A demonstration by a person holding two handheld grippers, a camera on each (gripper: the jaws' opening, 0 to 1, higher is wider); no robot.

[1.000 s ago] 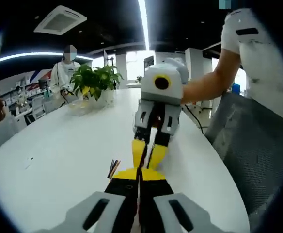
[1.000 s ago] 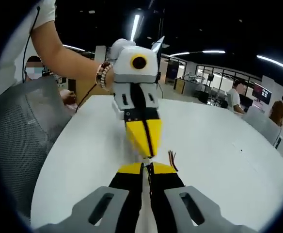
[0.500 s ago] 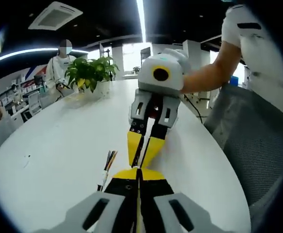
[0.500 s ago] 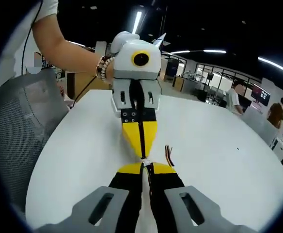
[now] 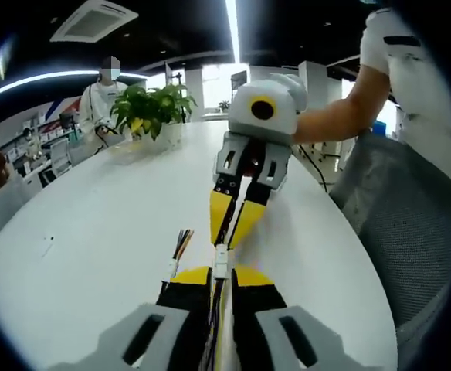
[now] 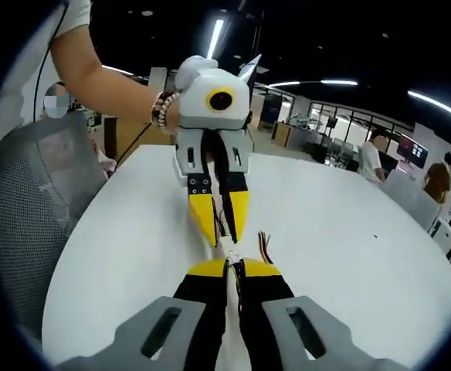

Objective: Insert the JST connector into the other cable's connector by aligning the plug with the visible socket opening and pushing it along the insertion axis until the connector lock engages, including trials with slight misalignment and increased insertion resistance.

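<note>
The small white plastic JST connector [image 5: 221,259] sits between the tips of the two claws, above the white bench [image 5: 94,247] and clear of its surface. In the left gripper view it reads as a short pale rectangular body, upright at the tips of the left claw [image 5: 219,272], with dark wires running back between the yellow-and-black jaws. A loose fan of thin multicoloured wire ends [image 5: 181,241] splays out just beside it. In the right gripper view the connector [image 6: 229,253] is a small white block at the tips of the right claw [image 6: 230,267], whose jaws are pressed together on it.

The left claw's jaws stand slightly apart; whether they pinch the wires cannot be told. In the right gripper view its yellow tips appear spread on either side of a dark cable.

Whether plug and socket are fully mated cannot be told; the lock is too small to see.

Risks, as judgement:
- Push off the insertion axis: the plug may jam at the socket mouth or bend its pins.
- Grip on wires rather than housing: force may pull crimps loose.
- Extra resistance: the housing may slip in the jaws and tilt.
</note>
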